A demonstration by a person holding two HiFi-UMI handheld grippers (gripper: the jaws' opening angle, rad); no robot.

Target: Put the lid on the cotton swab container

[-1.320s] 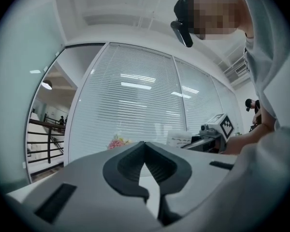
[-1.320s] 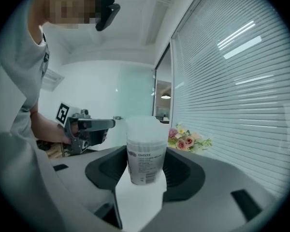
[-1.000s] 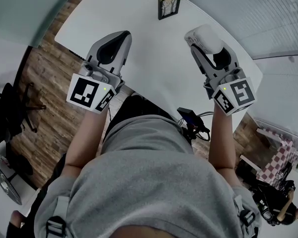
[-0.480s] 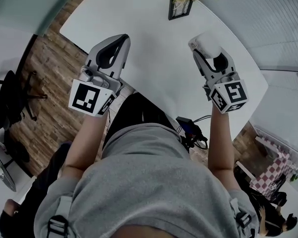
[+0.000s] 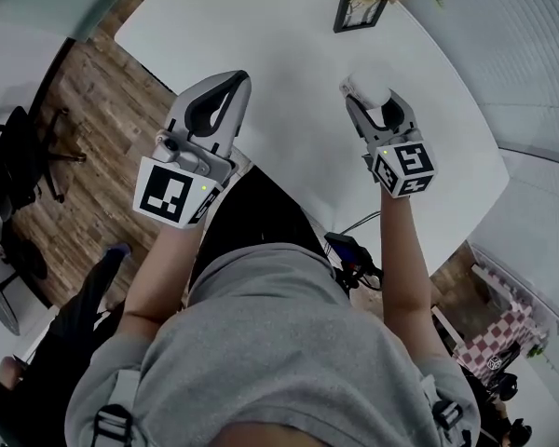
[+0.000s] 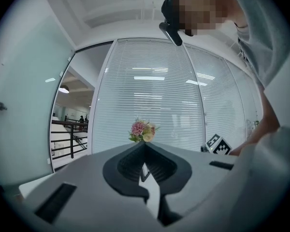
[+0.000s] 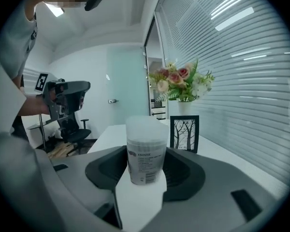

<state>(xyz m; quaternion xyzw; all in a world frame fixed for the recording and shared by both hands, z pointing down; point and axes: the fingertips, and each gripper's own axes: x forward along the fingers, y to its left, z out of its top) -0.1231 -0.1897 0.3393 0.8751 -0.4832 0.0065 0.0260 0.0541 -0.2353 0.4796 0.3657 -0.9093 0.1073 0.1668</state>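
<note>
Right gripper (image 5: pixel 371 99) is out over the white tabletop (image 5: pixel 289 54), and its jaws are clamped on the translucent white plastic cotton swab container (image 7: pixel 146 149). The tub stands upright right between the two dark pads, one pressing on each side of its labelled lower half, with its frosted upper part rising clear above them. That upper part looks like a cap seated on the tub. From the head view the container sits at the very tip of the jaws, above the tabletop rather than resting on it.

Over on the other side, the left gripper (image 6: pixel 145 148) has its jaws closed tip to tip with nothing between them. Beyond both, a black-framed tree picture (image 7: pixel 184 133) and a pink-and-cream bouquet (image 7: pixel 180 83) stand at the far end.
</note>
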